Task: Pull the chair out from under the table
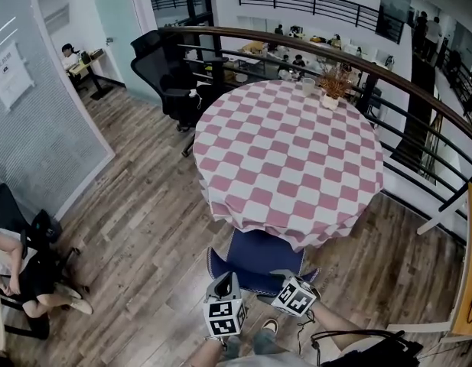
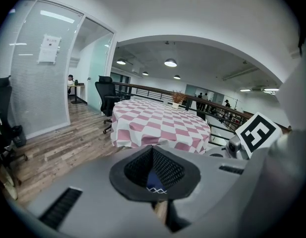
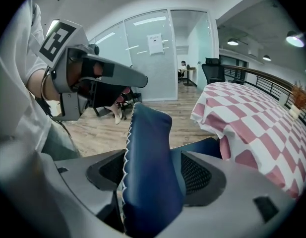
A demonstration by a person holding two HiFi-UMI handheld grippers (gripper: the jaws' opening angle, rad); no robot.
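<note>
Nearest the head camera, the left tool (image 1: 228, 279) and the right tool (image 1: 281, 276) are being held side by side on the top edge of a blue chair (image 1: 255, 254). In the left gripper view, a blue edge with white zigzag stitching (image 2: 155, 185) is being pinched between the black pads (image 2: 168, 170) of the left tool (image 2: 153, 175), whose jaws are closed on it. In the right gripper view, the chair's backrest (image 3: 150, 148) is being clamped by the right tool (image 3: 152, 182) and is standing up between its jaws. The chair's seat is being partly overhung by the hem of a pink-and-white checked cloth (image 1: 289, 159), so the chair is being seen partly under the round surface (image 1: 207, 132). A potted plant (image 1: 333, 90) is being carried at the surface's far edge. A black office chair (image 1: 170, 82) is being seen on the wooden floor (image 1: 144, 228) beyond the surface, beside a curved railing (image 1: 404, 90).
</note>
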